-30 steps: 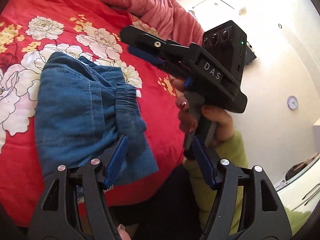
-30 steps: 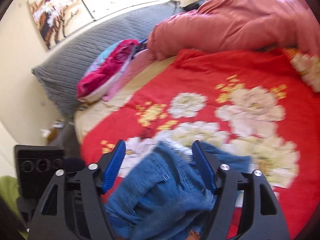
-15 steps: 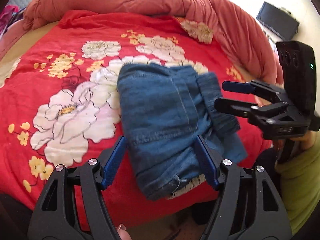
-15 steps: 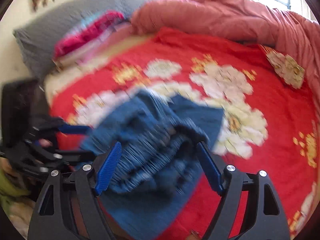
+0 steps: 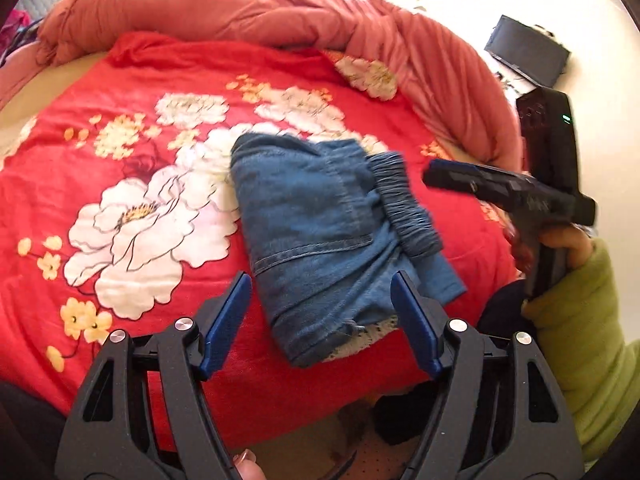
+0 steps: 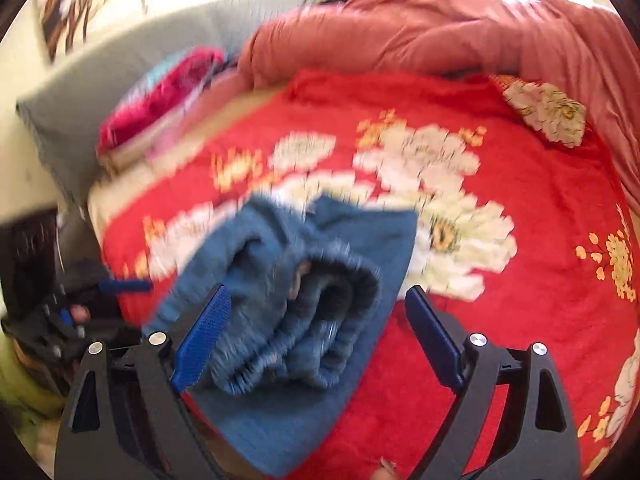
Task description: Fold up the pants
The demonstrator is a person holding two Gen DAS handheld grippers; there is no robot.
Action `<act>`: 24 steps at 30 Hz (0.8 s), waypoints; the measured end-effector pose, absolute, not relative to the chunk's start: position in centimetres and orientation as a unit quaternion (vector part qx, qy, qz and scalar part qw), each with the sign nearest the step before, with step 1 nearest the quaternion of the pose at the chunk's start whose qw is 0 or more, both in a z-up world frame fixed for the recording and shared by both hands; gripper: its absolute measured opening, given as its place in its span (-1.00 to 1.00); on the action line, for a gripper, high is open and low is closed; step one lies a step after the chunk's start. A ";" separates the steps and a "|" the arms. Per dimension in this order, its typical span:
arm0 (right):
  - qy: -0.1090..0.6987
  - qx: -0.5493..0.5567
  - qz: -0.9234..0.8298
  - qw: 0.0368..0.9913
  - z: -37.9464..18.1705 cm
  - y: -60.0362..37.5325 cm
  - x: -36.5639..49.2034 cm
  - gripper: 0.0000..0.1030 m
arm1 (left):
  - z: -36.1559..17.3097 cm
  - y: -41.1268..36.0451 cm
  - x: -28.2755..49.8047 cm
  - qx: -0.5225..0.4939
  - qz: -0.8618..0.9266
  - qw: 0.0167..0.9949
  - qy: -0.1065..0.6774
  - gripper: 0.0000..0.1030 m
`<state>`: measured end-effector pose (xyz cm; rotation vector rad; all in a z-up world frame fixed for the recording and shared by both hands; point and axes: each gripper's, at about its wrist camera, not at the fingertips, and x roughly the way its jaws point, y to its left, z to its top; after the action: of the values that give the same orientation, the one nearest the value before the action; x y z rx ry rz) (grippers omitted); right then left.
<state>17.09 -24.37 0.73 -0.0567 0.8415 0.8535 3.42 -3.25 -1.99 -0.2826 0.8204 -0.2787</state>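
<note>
The blue denim pants (image 5: 320, 232) lie folded in a compact bundle on the red flowered bedspread (image 5: 120, 152), near the bed's front edge. Their gathered elastic waistband (image 5: 404, 204) faces right. My left gripper (image 5: 320, 312) is open and empty, just above the bundle's near end. My right gripper (image 6: 316, 320) is open and empty, hovering over the waistband side of the pants (image 6: 296, 288); it also shows at the right of the left wrist view (image 5: 480, 184). The right wrist view is motion-blurred.
A salmon-pink quilt (image 5: 280, 8) is heaped along the far side of the bed. A grey headboard cushion (image 6: 120, 64) and a pile of pink clothes (image 6: 160, 104) sit at the bed's left end. The bed's front edge is just below the pants.
Both grippers have pulled back a little from the folded pants. The left view has swung from the wall towards the bed. The pants stay where they lay.
</note>
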 end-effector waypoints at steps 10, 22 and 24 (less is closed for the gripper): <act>0.390 -0.043 0.415 0.821 1.7 -21.4 18.1 0.71 | -2.9 -8.7 3.5 -0.019 -0.167 0.898 0.406 -0.47; 0.451 -0.210 0.430 0.753 -1.8 -11.4 21.7 -0.27 | -4.6 -8.3 3.3 -0.058 -0.217 0.877 0.425 -0.48; 0.457 -0.229 0.428 0.746 -3.2 -10.7 21.1 -0.58 | -4.5 -8.0 3.4 -0.063 -0.220 0.876 0.426 -0.48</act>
<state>21.13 -10.67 -3.20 -0.5023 0.9995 0.9360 3.38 -7.96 -4.55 -0.1314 0.8887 -0.4582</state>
